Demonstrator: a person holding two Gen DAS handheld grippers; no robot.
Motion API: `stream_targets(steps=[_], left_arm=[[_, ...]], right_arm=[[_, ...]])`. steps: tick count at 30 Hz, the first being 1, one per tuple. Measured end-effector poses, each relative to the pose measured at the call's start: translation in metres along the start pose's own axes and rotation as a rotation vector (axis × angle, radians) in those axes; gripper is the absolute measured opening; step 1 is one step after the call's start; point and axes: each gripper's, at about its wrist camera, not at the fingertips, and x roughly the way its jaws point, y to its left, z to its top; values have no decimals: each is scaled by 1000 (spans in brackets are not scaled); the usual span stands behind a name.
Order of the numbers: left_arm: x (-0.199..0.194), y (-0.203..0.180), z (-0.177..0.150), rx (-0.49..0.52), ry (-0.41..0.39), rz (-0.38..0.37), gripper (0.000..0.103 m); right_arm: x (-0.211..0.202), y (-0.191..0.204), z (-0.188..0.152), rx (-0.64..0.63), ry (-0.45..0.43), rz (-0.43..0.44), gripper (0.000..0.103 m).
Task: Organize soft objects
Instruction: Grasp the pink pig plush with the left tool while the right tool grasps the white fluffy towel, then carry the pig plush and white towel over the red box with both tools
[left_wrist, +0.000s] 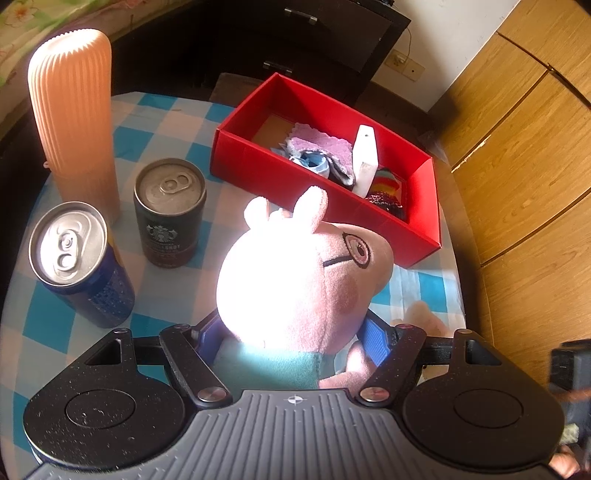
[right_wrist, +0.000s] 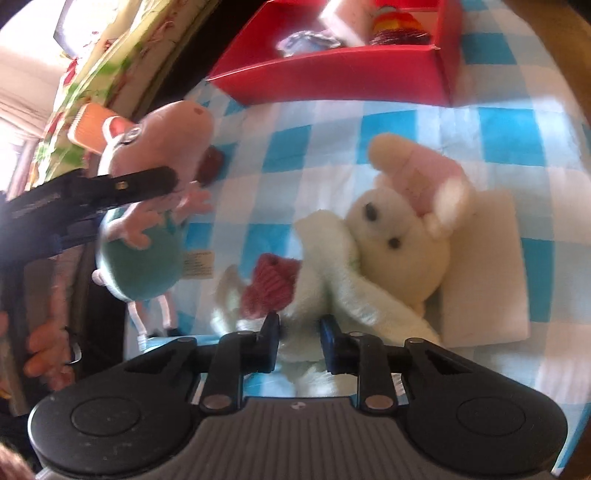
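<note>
Left claw: mine, clamped on the pink pig plush at its body.
Right claw: pinched on the white rabbit plush.
Pig plush: just in front of the red box.
Rabbit plush: lying on the checked tablecloth, near the red box.
Cans: left of the red box.

Black claw (blue pads), ribbed grey housing.
</note>
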Motion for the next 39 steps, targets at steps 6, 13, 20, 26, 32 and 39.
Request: stream_targets(steps=[6, 13, 20, 26, 32, 39], left_arm=[[3, 0, 2, 0, 7, 0, 73], [4, 0, 2, 5, 11, -10, 73], [8, -8, 1, 19, 20, -15, 73], [10, -7, 0, 22, 29, -11, 73], [5, -7, 0, 18, 21, -17, 73], [-1, -8, 1, 17, 5, -36, 73]], right_arm=[[14, -18, -1, 164, 53, 81, 34], [-2, -21, 0, 148, 5, -32, 55], [-3, -42, -12, 240, -42, -36, 61], [9, -30, -20, 202, 26, 69, 19], [4, -39, -19, 210, -7, 111, 0], [-27, -2, -21, 104, -98, 199, 0]])
